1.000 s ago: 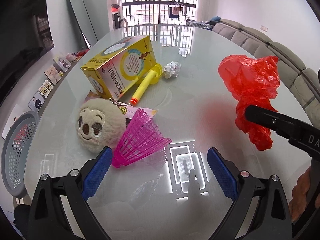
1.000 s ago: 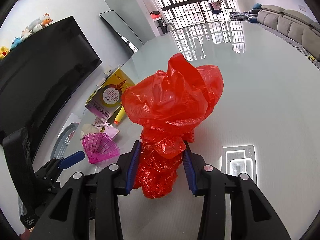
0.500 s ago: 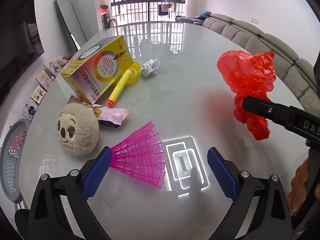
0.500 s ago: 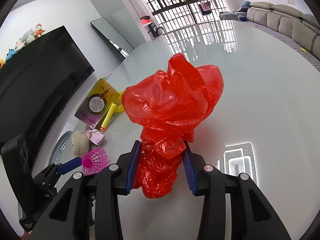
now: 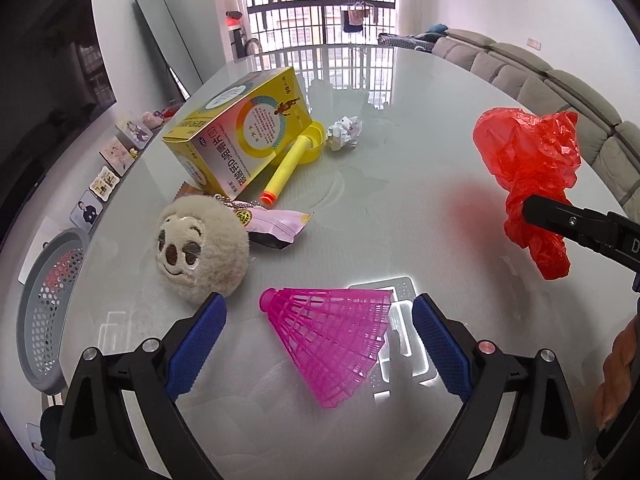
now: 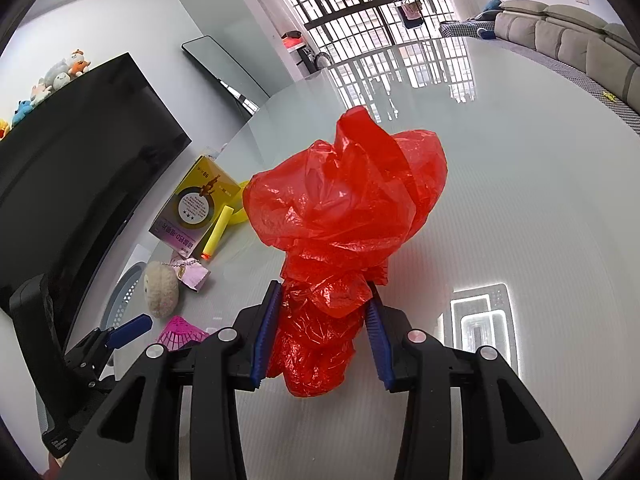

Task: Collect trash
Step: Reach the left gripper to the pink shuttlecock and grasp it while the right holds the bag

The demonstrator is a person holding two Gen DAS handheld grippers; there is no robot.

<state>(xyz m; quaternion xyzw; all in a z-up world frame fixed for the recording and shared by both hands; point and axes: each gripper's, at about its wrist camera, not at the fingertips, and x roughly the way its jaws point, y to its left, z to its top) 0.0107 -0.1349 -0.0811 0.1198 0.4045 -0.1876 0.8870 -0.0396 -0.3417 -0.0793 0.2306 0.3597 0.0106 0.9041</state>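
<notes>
Right gripper [image 6: 322, 334]: clamped on the crumpled red plastic bag [image 6: 340, 224], held above the glossy white table [image 6: 520, 200].
Left gripper [image 5: 318, 344]: jaws wide apart, empty, the pink plastic shuttlecock [image 5: 334, 340] lying on the table between the blue pads [image 5: 196, 344].
Nearby: round beige plush toy [image 5: 200, 248], pink snack wrapper [image 5: 276, 224], yellow cardboard box [image 5: 244, 128], crumpled white paper ball [image 5: 344, 132].
Beside the table: grey perforated basket [image 5: 44, 312].

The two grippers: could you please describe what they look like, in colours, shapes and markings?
Both the left gripper and the right gripper have black, angular plastic arms with triangular cut-outs and round silver screws. Their fingers carry blue pads with a fine ribbed texture. White lettering, partly cut off, marks the right gripper's side in the left view. No cables show.
</notes>
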